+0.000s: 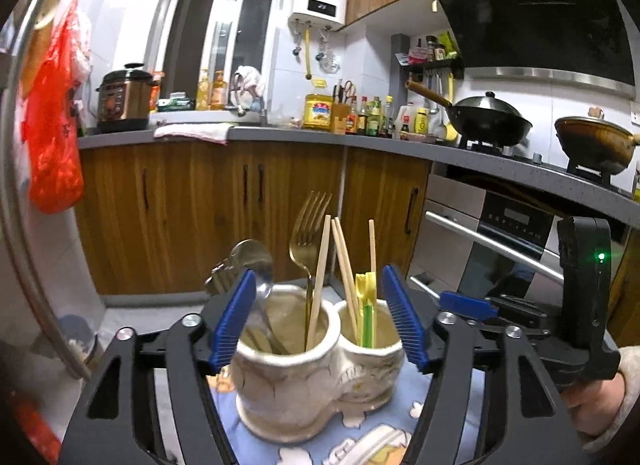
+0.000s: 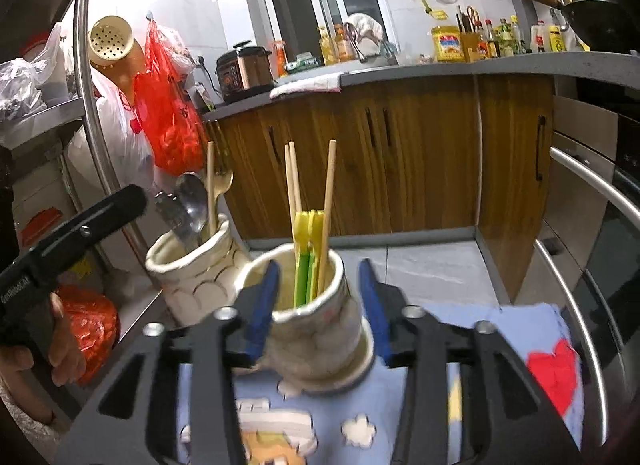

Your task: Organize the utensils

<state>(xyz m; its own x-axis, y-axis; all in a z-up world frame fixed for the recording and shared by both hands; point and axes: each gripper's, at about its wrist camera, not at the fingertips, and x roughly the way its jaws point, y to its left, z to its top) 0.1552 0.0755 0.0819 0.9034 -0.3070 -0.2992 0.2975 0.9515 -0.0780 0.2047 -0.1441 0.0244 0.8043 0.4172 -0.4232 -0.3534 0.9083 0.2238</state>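
Standing at table centre, the double-cup ceramic holder (image 1: 316, 369) already carries the lot: spoon (image 1: 252, 261) and gold fork (image 1: 306, 237) in the 9 o'clock cup, chopsticks (image 2: 294, 181) and green-yellow sticks (image 2: 308, 257) at 3 o'clock. Left hand-held gripper (image 1: 320, 317) wide, empty; right hand-held gripper (image 2: 320, 305) likewise, straddling its cup. No loose utensils visible; sorting looks nearly finished.

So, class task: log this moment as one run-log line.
left hand-held gripper: open, straddling ceramic utensil holder | right hand-held gripper: open around chopstick cup | fork, spoon: left cup
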